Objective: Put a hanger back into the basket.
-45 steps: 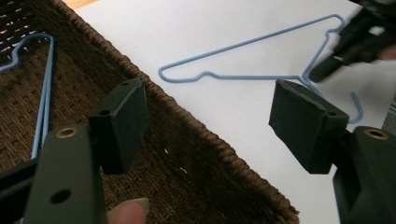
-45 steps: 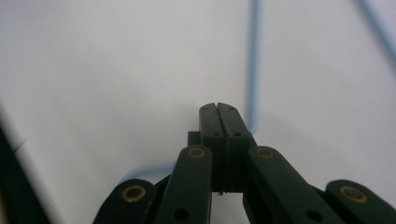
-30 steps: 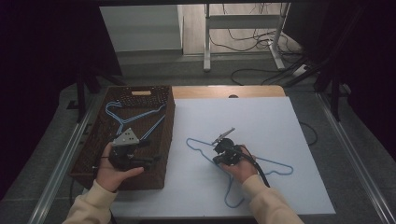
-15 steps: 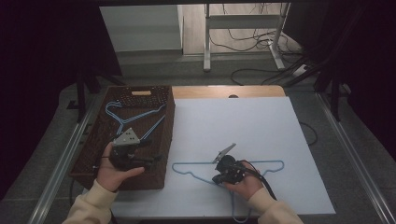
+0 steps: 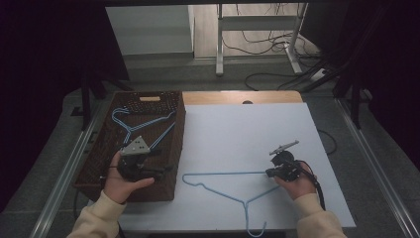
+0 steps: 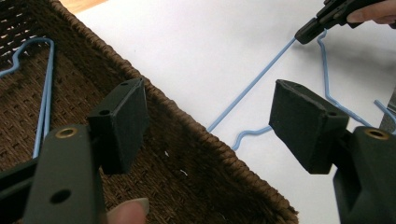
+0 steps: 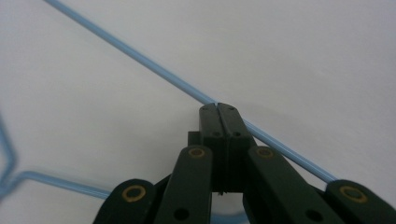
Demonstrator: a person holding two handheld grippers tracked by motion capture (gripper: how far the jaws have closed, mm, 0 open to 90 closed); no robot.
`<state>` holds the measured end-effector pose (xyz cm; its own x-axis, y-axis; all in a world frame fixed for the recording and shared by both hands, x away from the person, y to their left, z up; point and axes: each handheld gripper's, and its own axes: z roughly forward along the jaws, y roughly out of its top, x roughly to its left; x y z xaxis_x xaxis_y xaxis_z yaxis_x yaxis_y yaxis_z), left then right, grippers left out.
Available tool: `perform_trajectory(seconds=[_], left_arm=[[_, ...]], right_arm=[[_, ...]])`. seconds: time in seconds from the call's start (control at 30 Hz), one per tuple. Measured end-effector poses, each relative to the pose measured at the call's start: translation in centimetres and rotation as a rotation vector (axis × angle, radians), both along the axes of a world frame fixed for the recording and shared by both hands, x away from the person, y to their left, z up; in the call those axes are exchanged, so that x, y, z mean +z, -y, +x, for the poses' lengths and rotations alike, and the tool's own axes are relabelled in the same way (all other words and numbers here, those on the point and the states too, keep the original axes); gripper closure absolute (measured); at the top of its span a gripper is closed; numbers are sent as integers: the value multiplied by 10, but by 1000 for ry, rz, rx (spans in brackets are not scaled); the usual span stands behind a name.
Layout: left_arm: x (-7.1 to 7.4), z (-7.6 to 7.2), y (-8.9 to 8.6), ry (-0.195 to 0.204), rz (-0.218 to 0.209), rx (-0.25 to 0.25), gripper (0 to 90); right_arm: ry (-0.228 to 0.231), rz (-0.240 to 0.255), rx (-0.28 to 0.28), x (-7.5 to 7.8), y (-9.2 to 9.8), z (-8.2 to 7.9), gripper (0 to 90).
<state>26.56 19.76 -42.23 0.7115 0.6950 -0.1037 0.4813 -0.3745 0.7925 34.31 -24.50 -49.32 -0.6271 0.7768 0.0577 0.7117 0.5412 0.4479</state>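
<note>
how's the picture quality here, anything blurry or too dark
High view: the room around the table is very dark, the white top evenly lit. Left gripper view: the near jaws and fingertip are soft, the basket sharper. Right gripper view: the blue hanger blurs toward the far end.

From my seat the high view is unevenly lit: the white table sheet [image 5: 247, 134] glows bright while everything toward nine and three o'clock sinks into near-black. I see soft shadow under the right gripper [image 5: 278, 171]. In the left gripper view its own pads [image 6: 306, 123] sit slightly soft, with the wicker basket [image 6: 187, 140] sharper behind. The right gripper view is evenly lit and low in contrast, and I find the blue hanger [image 7: 140, 58] blurring toward eleven o'clock.
</note>
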Motion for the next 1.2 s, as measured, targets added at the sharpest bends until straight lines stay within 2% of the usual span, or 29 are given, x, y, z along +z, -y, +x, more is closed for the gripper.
perform_trajectory(seconds=[0.13,0.17,0.33,0.5,0.53,0.57,0.67,0.8,0.9,1.13,1.2], left_arm=[[-1,0,1,-2,1,-1,276],[-1,0,1,-2,2,-1,276],[-1,0,2,-4,5,-3,277],[-1,0,3,-3,6,-3,277],[-1,-1,2,-2,6,-4,276],[-1,-1,2,-2,6,-4,276],[-1,0,1,-3,4,-2,277],[-3,0,2,-9,9,-4,277],[-3,0,4,-6,9,-7,277],[-4,0,6,-7,15,-9,276],[-3,0,6,-5,14,-8,277]], right_arm=[[-3,-35,-38,-5,12,6,900],[-5,-21,-47,-5,14,7,900],[28,-35,-74,-3,20,13,900],[32,-32,-80,-3,21,21,900],[29,-40,-83,-3,20,20,900],[25,-72,-61,-4,18,17,900],[36,-80,-72,-3,19,15,900],[64,-66,-101,-4,20,23,900],[80,-68,-100,-5,18,31,900],[84,-12,-109,-7,22,52,900],[92,-13,-106,-8,21,58,900]])
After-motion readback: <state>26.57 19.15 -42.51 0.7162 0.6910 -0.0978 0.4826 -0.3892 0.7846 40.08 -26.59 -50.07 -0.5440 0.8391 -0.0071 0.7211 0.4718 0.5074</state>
